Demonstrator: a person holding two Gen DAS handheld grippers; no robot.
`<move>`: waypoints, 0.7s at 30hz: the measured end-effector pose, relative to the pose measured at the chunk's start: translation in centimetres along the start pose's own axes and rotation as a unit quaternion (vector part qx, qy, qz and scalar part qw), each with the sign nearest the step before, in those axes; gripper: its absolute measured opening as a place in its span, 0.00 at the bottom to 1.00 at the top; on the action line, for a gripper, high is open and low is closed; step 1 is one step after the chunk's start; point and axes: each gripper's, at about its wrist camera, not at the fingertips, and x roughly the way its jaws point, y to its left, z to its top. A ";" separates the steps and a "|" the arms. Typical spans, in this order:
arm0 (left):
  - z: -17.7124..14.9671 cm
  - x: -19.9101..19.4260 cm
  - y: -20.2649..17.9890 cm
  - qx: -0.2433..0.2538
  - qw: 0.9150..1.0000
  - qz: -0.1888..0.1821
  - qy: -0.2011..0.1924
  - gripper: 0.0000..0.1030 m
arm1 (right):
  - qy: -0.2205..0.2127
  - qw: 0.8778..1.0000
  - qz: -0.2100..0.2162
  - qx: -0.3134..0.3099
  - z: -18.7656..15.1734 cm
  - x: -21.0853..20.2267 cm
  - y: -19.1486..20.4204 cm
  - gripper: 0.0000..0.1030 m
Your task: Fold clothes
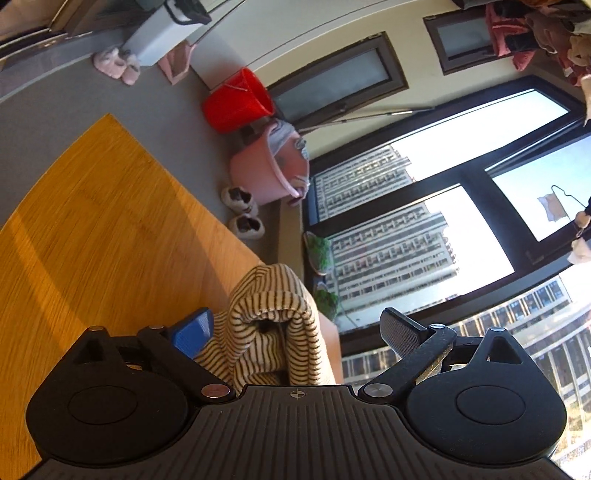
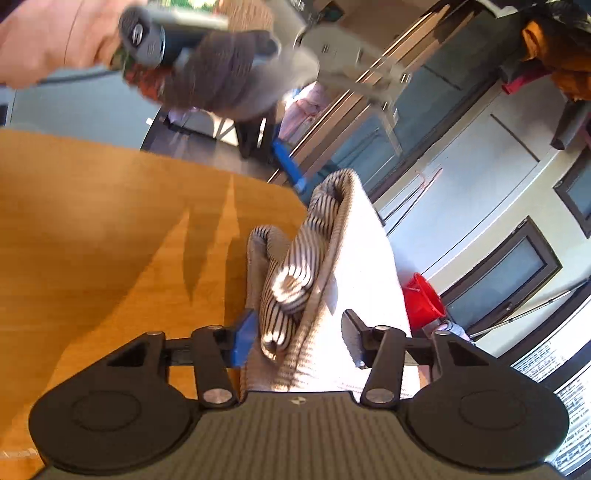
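A beige garment with dark stripes (image 1: 273, 321), folded into a thick bundle, lies at the edge of the wooden table (image 1: 92, 221). My left gripper (image 1: 295, 334) is open wide, with the bundle between its fingers, close to the blue pad (image 1: 192, 336) and well clear of the black pad (image 1: 399, 332). In the right wrist view the same garment (image 2: 295, 280) shows a striped roll on a pale layer. My right gripper (image 2: 297, 339) is open around its near end, neither pad pressing on it. A gloved hand (image 2: 221, 74) holds the blurred left gripper above the far end.
On the grey floor beyond the table stand a red bucket (image 1: 236, 99), a pink basin (image 1: 266, 173) and two pairs of slippers (image 1: 243, 214). Large windows (image 1: 424, 229) fill the right. Clothes (image 1: 535, 33) hang at the top right. A pink sleeve (image 2: 44, 37) crosses the upper left.
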 end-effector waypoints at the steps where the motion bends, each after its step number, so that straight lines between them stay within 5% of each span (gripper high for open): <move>1: -0.1 0.5 0.2 -0.003 1.000 0.007 0.005 0.67 | -0.007 1.000 -0.011 0.007 0.6 0.1 0.1 0.66; 2: -0.2 1.0 0.5 -0.007 1.000 0.013 0.010 0.57 | -0.014 1.000 -0.021 0.014 1.2 0.2 0.2 0.68; 7: -1.2 1.0 1.5 -0.024 1.000 0.009 0.015 0.46 | -0.006 0.999 -0.045 0.021 1.8 3.2 1.3 0.68; 8: -1.1 0.8 1.6 -0.026 0.999 0.008 0.016 0.44 | 0.000 0.999 -0.045 0.019 1.5 3.9 1.5 0.62; 9: -1.1 0.5 1.7 -0.029 0.999 0.006 0.016 0.43 | 0.006 0.999 -0.044 0.016 1.3 4.5 1.7 0.36; 12: -1.1 0.1 1.5 -0.029 0.999 -0.014 0.017 0.40 | -0.002 0.999 -0.043 0.005 1.1 3.9 0.4 0.23; 16: -2.3 0.4 0.5 -0.020 0.998 -0.038 0.034 0.39 | -0.002 0.997 -0.057 -0.057 1.0 1.9 -1.9 0.22; 21: -4.3 1.3 1.6 -0.002 0.998 0.009 0.062 0.40 | 0.033 0.990 -0.033 -0.133 -1.8 2.2 0.7 0.22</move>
